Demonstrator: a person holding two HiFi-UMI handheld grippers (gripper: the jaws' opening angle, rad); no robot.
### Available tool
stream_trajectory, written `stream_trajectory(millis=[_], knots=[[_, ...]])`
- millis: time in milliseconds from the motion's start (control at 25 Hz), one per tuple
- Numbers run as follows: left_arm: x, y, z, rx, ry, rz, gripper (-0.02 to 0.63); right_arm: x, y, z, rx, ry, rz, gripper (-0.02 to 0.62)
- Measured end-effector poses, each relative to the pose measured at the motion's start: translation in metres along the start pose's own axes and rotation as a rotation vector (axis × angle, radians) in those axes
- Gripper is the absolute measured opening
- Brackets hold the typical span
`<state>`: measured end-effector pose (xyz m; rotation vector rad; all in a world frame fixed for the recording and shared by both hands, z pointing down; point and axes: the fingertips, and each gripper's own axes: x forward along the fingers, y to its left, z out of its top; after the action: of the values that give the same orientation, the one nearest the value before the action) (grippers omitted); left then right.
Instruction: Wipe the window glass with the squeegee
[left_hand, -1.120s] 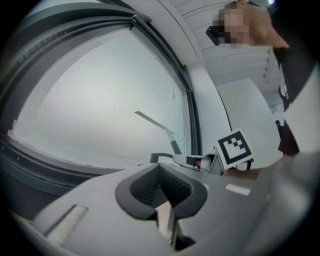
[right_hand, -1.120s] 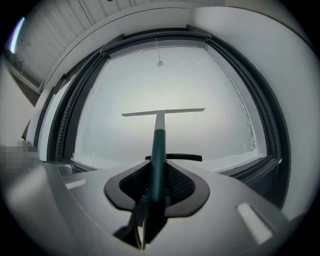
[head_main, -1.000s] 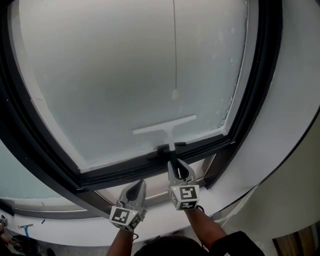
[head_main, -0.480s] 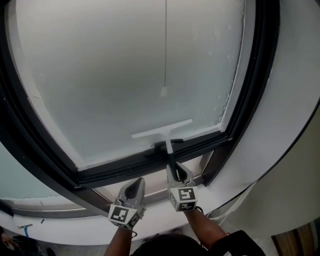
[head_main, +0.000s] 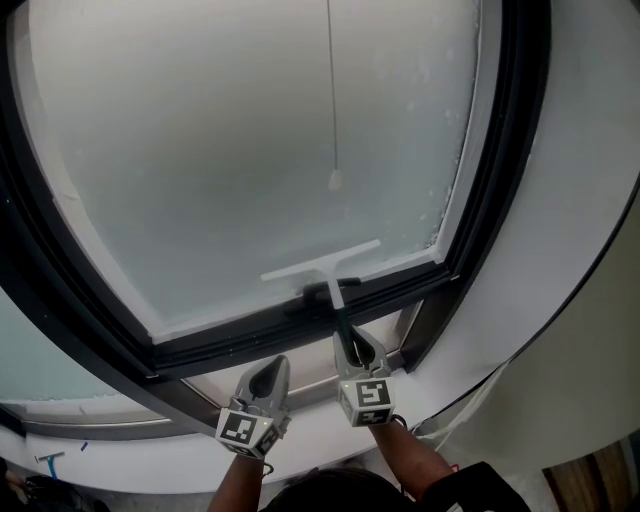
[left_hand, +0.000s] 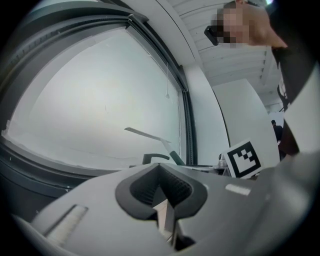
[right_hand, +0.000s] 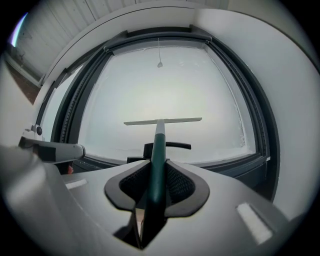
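The squeegee (head_main: 322, 263) has a pale blade and a dark green handle. Its blade lies across the bottom of the frosted window glass (head_main: 230, 140), just above the lower frame. My right gripper (head_main: 351, 345) is shut on the handle, below the frame. In the right gripper view the handle (right_hand: 158, 150) runs out between the jaws of the right gripper (right_hand: 157, 186) to the blade (right_hand: 163, 120). My left gripper (head_main: 267, 379) hangs left of it, shut on nothing. In the left gripper view the left gripper (left_hand: 163, 189) has its jaws closed, with the squeegee (left_hand: 146, 135) off ahead.
A black window handle (head_main: 318, 295) sits on the dark lower frame (head_main: 220, 335) right under the blade. A thin pull cord with a small knob (head_main: 335, 181) hangs in front of the glass. White wall (head_main: 560, 280) curves round on the right.
The blade has stayed at the bottom of the glass above the frame. The head view has shifted a little; both grippers keep their places.
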<state>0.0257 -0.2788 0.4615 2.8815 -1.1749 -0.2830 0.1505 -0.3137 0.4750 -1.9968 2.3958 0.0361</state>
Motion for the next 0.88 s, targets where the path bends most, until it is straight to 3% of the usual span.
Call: stream_trajectory(millis=[200, 400, 520, 720, 880], knots=[[0.005, -0.006, -0.002, 0.006, 0.004, -0.015, 0.000, -0.002, -0.018, 0.046, -0.004, -0.079, -0.015, 0.095], [0.014, -0.005, -0.001, 0.012, -0.018, -0.019, 0.000, 0.017, -0.057, 0.149, -0.054, -0.275, -0.035, 0.095], [0.020, -0.006, 0.006, 0.030, -0.038, -0.018, 0.000, 0.024, -0.078, 0.217, -0.034, -0.386, -0.033, 0.095], [0.040, -0.022, 0.034, 0.081, -0.090, -0.034, 0.000, 0.040, -0.104, 0.309, -0.029, -0.488, -0.026, 0.095], [0.059, -0.037, 0.050, 0.114, -0.138, -0.045, 0.000, 0.049, -0.123, 0.355, 0.000, -0.535, -0.002, 0.095]])
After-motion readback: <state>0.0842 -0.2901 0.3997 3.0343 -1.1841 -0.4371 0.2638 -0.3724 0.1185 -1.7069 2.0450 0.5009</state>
